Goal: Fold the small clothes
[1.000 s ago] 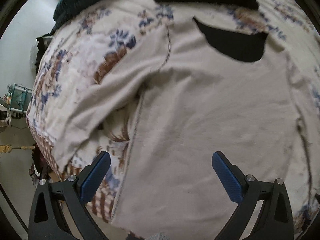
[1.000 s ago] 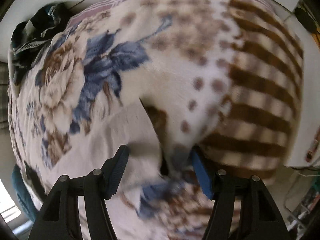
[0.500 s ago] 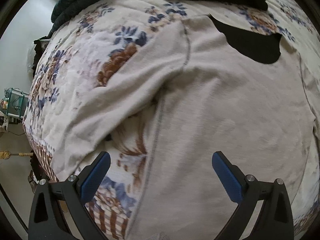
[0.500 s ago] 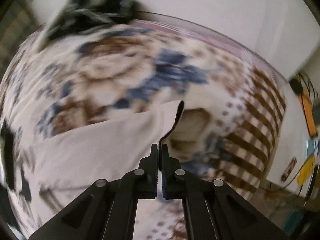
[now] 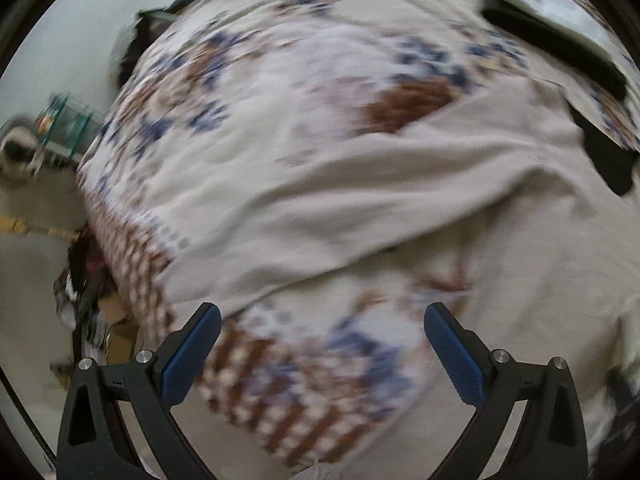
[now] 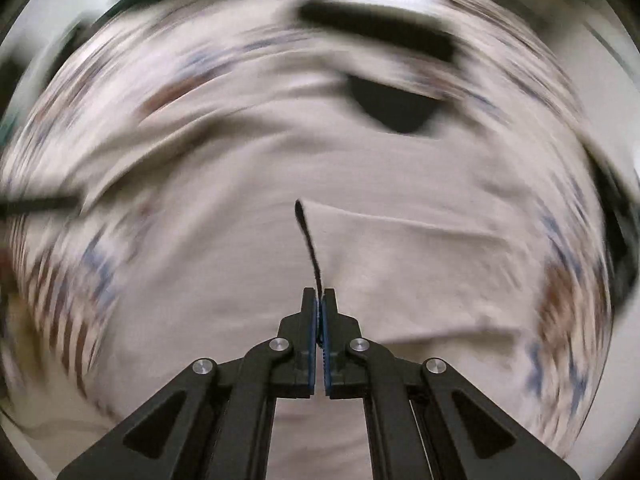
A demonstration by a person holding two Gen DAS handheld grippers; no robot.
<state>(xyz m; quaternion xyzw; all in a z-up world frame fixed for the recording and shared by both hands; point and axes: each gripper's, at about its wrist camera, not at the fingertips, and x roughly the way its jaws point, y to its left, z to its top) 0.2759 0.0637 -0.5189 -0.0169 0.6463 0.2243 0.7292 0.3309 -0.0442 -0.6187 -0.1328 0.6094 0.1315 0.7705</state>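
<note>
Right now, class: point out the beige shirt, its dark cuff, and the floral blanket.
beige shirt [image 6: 248,280], right wrist view, on its body panel.
dark cuff [image 6: 307,240], right wrist view, on the pinched edge.
floral blanket [image 5: 320,360], left wrist view, on its checked border.

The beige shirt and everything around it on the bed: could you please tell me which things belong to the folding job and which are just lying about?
Part of the job:
- beige shirt
- its dark-trimmed sleeve cuff, clamped in the right gripper
- left gripper, open above the bed

Just lying about:
- floral blanket
- folded black garment
- dark clothes at the far edge
</note>
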